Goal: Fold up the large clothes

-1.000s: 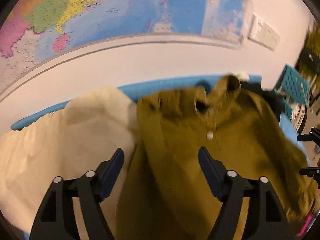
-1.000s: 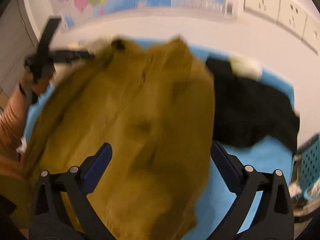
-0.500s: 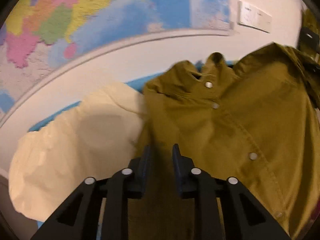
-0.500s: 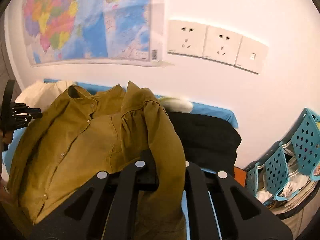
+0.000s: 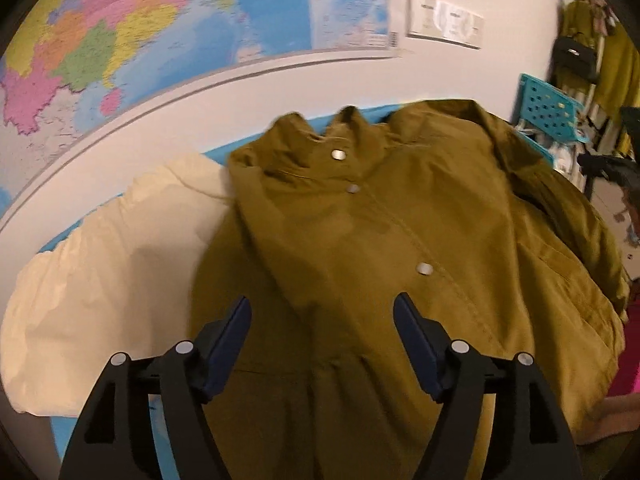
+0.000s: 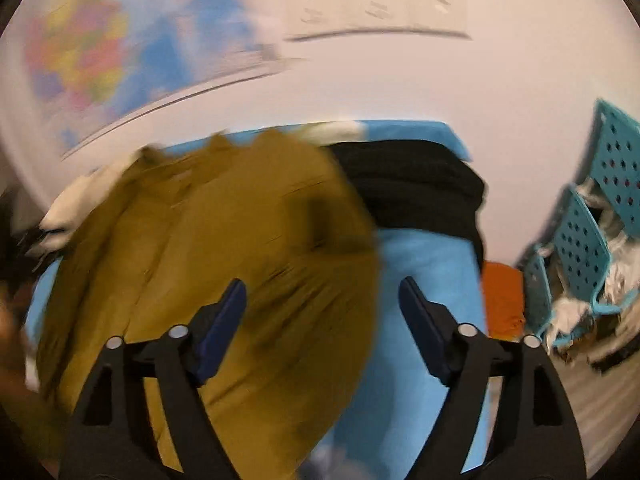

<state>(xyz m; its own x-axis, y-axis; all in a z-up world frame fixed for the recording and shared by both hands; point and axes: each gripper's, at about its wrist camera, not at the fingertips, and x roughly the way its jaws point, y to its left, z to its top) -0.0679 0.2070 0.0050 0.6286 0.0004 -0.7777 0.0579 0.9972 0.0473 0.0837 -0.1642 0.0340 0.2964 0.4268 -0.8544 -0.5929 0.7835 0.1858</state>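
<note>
Your left hand-held gripper [image 5: 322, 322] hangs over the olive jacket [image 5: 400, 260] with its blue pads spread wide; its jaws have just been opening, and the cloth lies under the gap rather than pinched between the pads. The jacket lies front up on the blue surface [image 5: 64, 436], snap buttons [image 5: 425, 268] running in a line from the collar by the wall down toward you. Its left edge overlaps a cream garment [image 5: 104, 280] that lies just beside it on the same surface.

Your right hand-held gripper [image 6: 322, 306] is also wide apart, its jaws likewise just opened, and nothing is gripped. Its left finger sits above the jacket's right side [image 6: 224, 264], and its right finger above bare blue surface [image 6: 424, 280] (this view is heavily blurred, so fine detail of the fabric cannot be read). Beyond the jacket's far right corner, a black garment [image 6: 416, 188] lies against the wall, touching or slightly tucked under the olive cloth.

A coloured map [image 5: 160, 32] hangs on the wall behind the surface, with wall sockets [image 6: 376, 8] to its right. Turquoise perforated baskets [image 6: 592, 240] stand off the right end, holding pale items.
</note>
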